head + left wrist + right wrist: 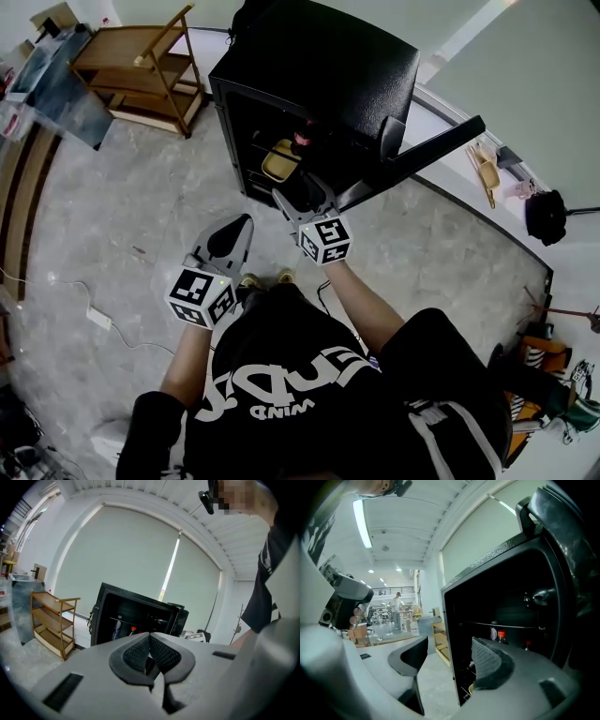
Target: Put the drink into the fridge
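Left gripper (150, 645): its jaws are pressing together on nothing, and it is hanging low, back from the black fridge (136, 618).
Right gripper (450, 651): its jaws are standing spread and empty, just in front of the fridge's open mouth.
Drink (501, 636): a red-capped bottle is standing inside the fridge, below the wire shelf (515, 626). It is ahead of the right gripper, and the right jaw is hiding its base. A second red cap (527, 644) is showing farther right.
Yellow container (279, 159): it is sitting lower in the fridge, just beyond the right gripper.
Door (417, 155): it is standing wide open to the right of the right gripper.
Stage: the drink seems to be in place already, so closing the door is probably what is remaining.
Risk, bottle: reaching back in with spread jaws could be tipping the upright bottle, because the jaws are crowding the narrow opening.
Risk, door: a jaw tip pushing the glossy door edge could be slipping off, and a hard swing could be rattling the bottles over.
Wooden rack (141, 61): it is standing well to the left of the left gripper, clear of the door's path.
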`<state>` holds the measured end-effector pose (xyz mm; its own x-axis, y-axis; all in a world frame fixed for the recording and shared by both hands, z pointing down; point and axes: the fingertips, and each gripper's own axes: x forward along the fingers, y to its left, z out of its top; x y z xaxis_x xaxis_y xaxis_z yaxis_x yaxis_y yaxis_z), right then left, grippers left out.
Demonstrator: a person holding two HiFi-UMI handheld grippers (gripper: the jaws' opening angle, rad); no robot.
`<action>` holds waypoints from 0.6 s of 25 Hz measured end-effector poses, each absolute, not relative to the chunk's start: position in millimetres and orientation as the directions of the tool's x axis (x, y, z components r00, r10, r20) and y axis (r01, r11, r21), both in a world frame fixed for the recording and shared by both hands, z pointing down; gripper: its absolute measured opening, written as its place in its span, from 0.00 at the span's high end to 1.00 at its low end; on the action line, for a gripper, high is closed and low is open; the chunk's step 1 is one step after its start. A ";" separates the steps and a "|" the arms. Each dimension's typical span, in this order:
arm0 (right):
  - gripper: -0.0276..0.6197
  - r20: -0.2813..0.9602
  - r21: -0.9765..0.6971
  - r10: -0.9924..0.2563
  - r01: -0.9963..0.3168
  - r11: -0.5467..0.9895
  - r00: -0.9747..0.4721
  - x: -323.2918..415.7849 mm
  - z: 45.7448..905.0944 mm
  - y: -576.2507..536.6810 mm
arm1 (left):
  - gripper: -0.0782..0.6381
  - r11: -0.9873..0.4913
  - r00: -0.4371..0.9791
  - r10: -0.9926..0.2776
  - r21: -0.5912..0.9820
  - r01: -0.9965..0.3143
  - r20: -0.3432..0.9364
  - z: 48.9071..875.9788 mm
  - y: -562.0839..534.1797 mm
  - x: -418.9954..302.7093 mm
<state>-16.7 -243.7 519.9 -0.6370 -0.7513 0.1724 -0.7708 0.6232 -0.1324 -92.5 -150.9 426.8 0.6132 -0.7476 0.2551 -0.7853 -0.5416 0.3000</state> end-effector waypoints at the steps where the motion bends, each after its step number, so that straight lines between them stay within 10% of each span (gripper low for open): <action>1: 0.49 0.169 -0.130 -0.747 -0.766 0.630 -0.643 -16.0 516.8 -241.0 | 0.88 -0.541 0.612 -0.748 0.298 -0.786 0.257 426.7 -150.6 -92.1; 15: 0.92 0.174 -0.106 -0.682 -0.702 0.705 -0.711 -14.0 483.5 -204.1 | 0.88 -0.543 0.612 -0.752 0.297 -0.786 0.245 414.5 -147.5 -86.7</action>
<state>-14.0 -204.1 483.5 -0.7107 -0.6817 0.1738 -0.7017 0.7045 -0.1061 -86.7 -147.5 414.5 0.6122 -0.7517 0.2453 -0.7855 -0.5428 0.2973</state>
